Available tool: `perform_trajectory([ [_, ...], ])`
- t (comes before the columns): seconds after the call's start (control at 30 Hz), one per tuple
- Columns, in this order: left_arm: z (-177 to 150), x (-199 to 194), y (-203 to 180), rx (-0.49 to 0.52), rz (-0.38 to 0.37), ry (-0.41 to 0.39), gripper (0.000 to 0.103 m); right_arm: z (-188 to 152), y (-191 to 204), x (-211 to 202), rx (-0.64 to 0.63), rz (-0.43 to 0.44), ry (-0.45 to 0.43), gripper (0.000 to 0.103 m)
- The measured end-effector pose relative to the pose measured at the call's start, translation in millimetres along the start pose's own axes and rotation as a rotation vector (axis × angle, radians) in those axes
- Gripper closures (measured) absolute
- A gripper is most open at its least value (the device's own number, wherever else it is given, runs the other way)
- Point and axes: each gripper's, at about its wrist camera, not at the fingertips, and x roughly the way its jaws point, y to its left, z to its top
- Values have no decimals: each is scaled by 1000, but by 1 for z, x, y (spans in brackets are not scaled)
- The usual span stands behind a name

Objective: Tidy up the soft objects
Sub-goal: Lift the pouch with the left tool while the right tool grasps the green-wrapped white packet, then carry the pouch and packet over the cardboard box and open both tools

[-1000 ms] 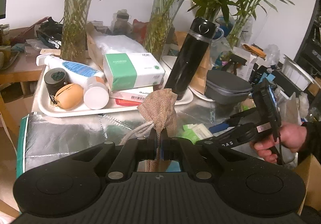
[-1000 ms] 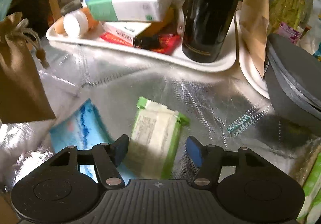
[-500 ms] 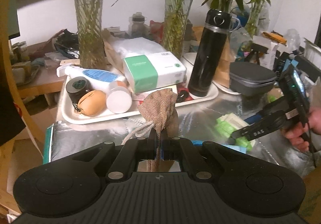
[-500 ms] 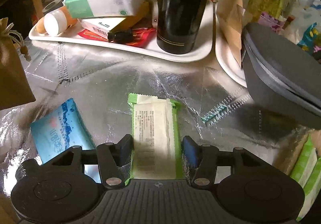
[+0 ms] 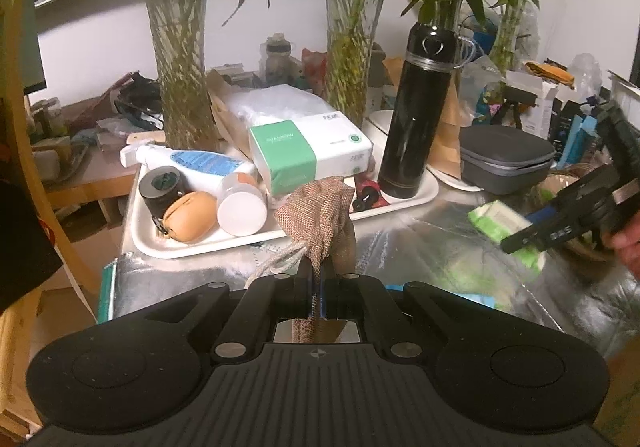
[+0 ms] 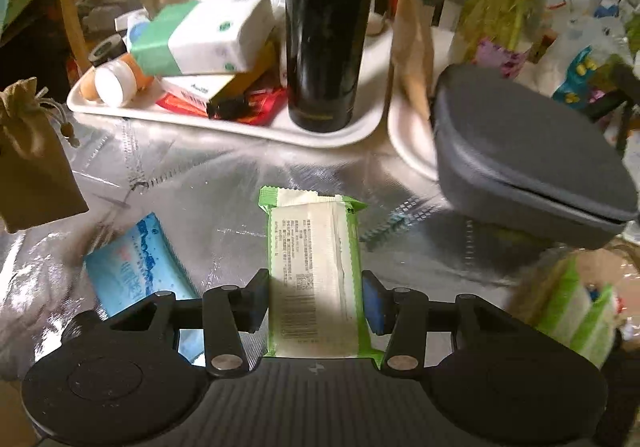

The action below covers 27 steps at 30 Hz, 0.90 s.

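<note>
My left gripper (image 5: 318, 279) is shut on a brown burlap drawstring pouch (image 5: 320, 215) and holds it up above the silver mat; the pouch also shows at the left of the right wrist view (image 6: 32, 155). My right gripper (image 6: 316, 299) is shut on a green and white tissue pack (image 6: 316, 271), lifted off the mat; the pack shows in the left wrist view (image 5: 504, 223) at the right. A blue tissue pack (image 6: 136, 275) lies on the mat left of the right gripper.
A white tray (image 5: 280, 231) holds a tissue box (image 5: 308, 151), a black flask (image 5: 416, 107), bottles and small items. A grey zip case (image 6: 520, 151) sits on the right. A basket with another green pack (image 6: 576, 307) is at the lower right. Vases with bamboo stand behind.
My right gripper closed on the green tissue pack and lifted it off the mat. My left gripper drew back and up a little with the pouch.
</note>
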Motion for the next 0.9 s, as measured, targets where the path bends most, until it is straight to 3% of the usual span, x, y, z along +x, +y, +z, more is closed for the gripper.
perform_trajectory([
  [0.47,-4,-55,-10,3,29,-55,99,-25,1,-92,29,35,-112,53],
  [0.9,9,-126,-35,54,48,-133,100,-58,40,-167,1,125,-235,53],
])
